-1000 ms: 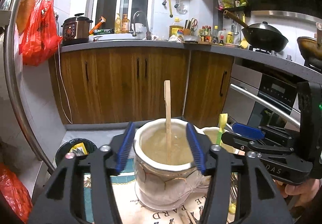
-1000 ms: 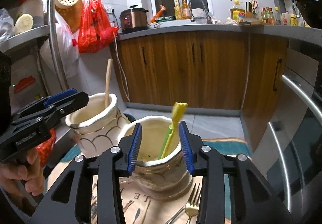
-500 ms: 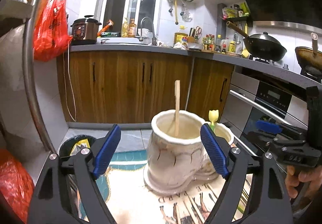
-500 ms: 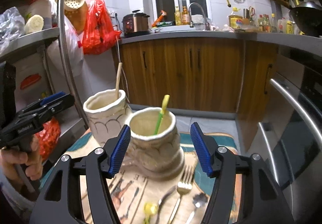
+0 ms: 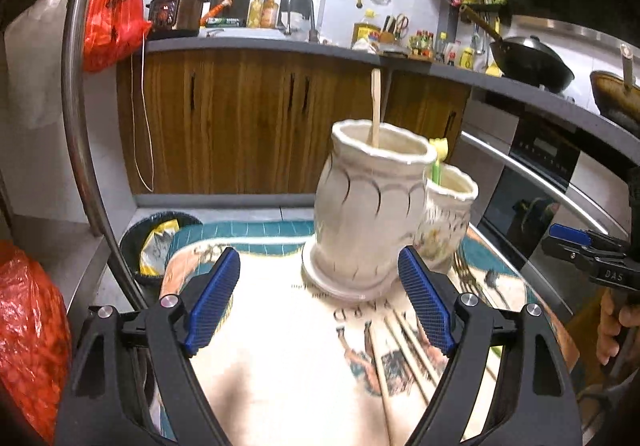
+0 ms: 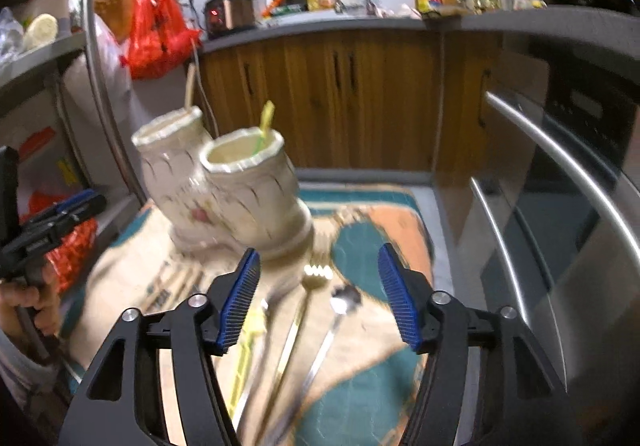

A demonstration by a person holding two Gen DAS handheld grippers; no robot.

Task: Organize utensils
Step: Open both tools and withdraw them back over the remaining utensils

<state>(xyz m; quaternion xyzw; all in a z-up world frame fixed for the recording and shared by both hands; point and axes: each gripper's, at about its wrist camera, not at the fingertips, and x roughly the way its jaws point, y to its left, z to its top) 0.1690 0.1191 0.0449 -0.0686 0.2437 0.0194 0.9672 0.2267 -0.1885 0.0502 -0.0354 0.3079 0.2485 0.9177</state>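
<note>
Both grippers have backed away from the ceramic jars since a second ago. On the printed cloth [image 6: 360,330], taller jar [image 5: 368,205] holds a wooden stick [image 5: 375,105]; shorter jar [image 6: 252,185], a yellow-green utensil [image 6: 264,125]. Left gripper [image 5: 320,302] and right gripper [image 6: 318,302]: jaws spread, empty. Gold fork [image 6: 308,286] and spoon [image 6: 340,306] lie before the right one.

**Patterned cloth with two ceramic holders and loose cutlery**

A printed cloth [image 6: 372,330] in cream, teal and orange covers the surface. Two cream ceramic holders stand on it, touching: a taller holder [image 5: 370,205] and a shorter holder [image 6: 256,189]. Just in front of the shorter one lie a gold fork [image 6: 298,320], a silver spoon [image 6: 332,330] and a yellow utensil [image 6: 246,350], roughly side by side. Wooden chopsticks [image 5: 404,342] lie before the taller holder.
</note>
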